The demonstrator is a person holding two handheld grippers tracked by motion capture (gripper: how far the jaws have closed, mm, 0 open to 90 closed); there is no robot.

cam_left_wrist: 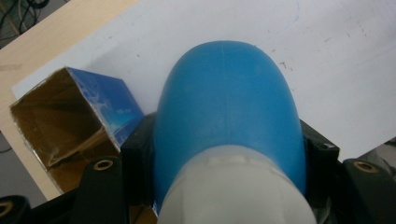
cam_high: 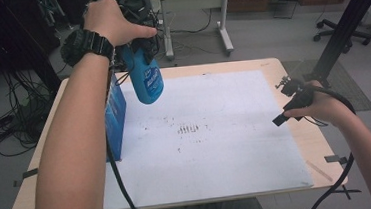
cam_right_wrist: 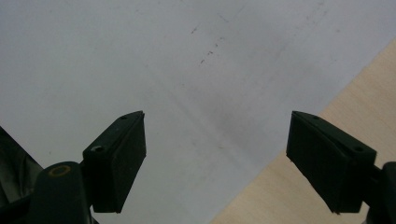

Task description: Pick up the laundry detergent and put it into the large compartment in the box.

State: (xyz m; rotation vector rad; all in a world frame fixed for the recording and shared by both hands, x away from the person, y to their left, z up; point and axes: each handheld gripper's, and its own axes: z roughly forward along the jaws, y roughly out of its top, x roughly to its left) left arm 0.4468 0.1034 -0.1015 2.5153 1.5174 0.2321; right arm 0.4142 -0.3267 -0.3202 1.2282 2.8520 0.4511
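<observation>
A blue plastic bottle [cam_high: 145,77] with a white cap hangs bottom-down above the left part of the white sheet [cam_high: 216,132]. My left gripper [cam_high: 139,48] is shut on the blue bottle [cam_left_wrist: 226,121] near its neck, both black jaws pressed against its sides. An open blue carton [cam_high: 115,115] stands upright on the table just left of the bottle; its brown inside [cam_left_wrist: 60,126] shows below the bottle. My right gripper [cam_high: 286,107] hovers over the sheet's right edge, held by a hand, its jaws [cam_right_wrist: 217,163] wide open with nothing between them.
The wooden table [cam_high: 296,141] borders the sheet on all sides. Dark smudges [cam_high: 188,129] mark the sheet's middle. A black stand pole [cam_high: 343,27] rises at the right rear. Cables [cam_high: 119,185] trail off the front edge; a desk and chairs stand behind.
</observation>
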